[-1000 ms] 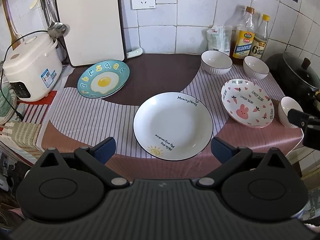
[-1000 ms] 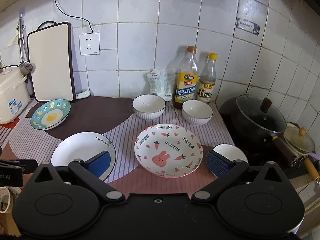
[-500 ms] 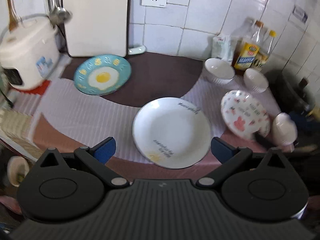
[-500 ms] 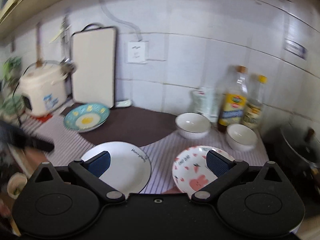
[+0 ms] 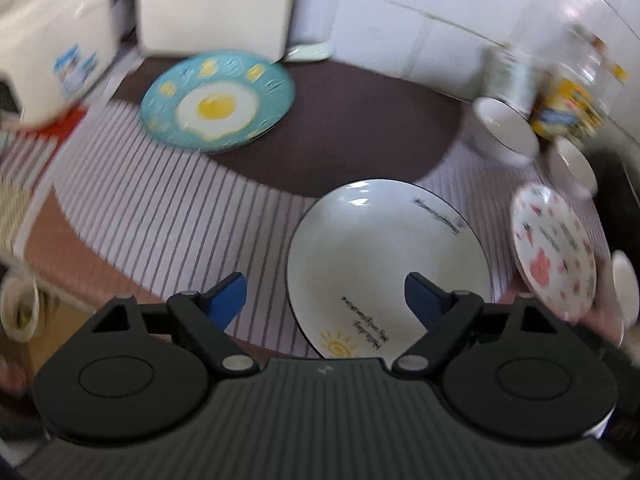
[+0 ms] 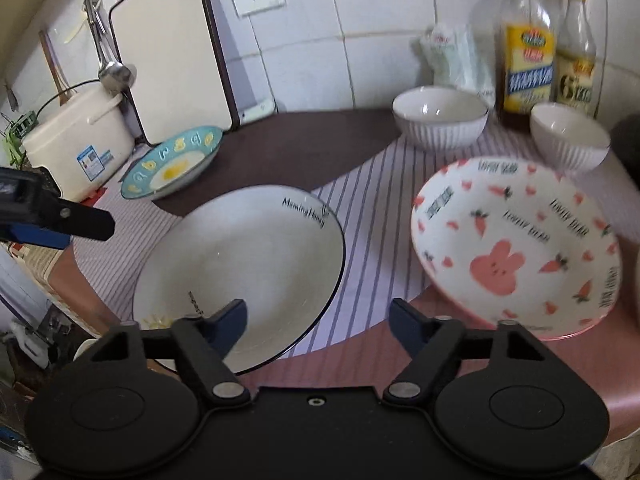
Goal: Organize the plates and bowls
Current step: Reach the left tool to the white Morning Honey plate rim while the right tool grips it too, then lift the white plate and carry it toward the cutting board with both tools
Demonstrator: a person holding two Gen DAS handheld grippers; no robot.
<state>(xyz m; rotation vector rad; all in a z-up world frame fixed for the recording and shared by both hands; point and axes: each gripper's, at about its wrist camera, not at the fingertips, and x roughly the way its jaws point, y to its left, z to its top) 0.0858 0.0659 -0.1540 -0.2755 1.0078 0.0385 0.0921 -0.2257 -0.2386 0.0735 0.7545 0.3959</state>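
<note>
A large white plate [image 5: 384, 256] [image 6: 256, 264] lies at the counter's front middle. A blue egg-print plate [image 5: 218, 104] [image 6: 176, 164] lies at the back left. A pink rabbit plate [image 5: 554, 248] [image 6: 516, 244] lies at the right. Two white bowls [image 6: 440, 120] [image 6: 568, 136] stand behind it, and a third small bowl [image 5: 626, 280] shows at the right edge. My left gripper [image 5: 324, 300] is open and empty over the white plate's near left rim; it also shows in the right wrist view [image 6: 56, 220]. My right gripper [image 6: 316, 320] is open and empty, above the white plate's near right rim.
A rice cooker [image 6: 80, 140] stands at the far left. A cutting board [image 6: 172, 52] leans on the tiled wall. Two bottles [image 6: 528, 52] and a bag [image 6: 456, 56] stand at the back right. A striped cloth [image 5: 160, 216] covers the counter.
Both grippers have moved lower and closer to the white plate, and both views have swung left. Both stay open and empty.
</note>
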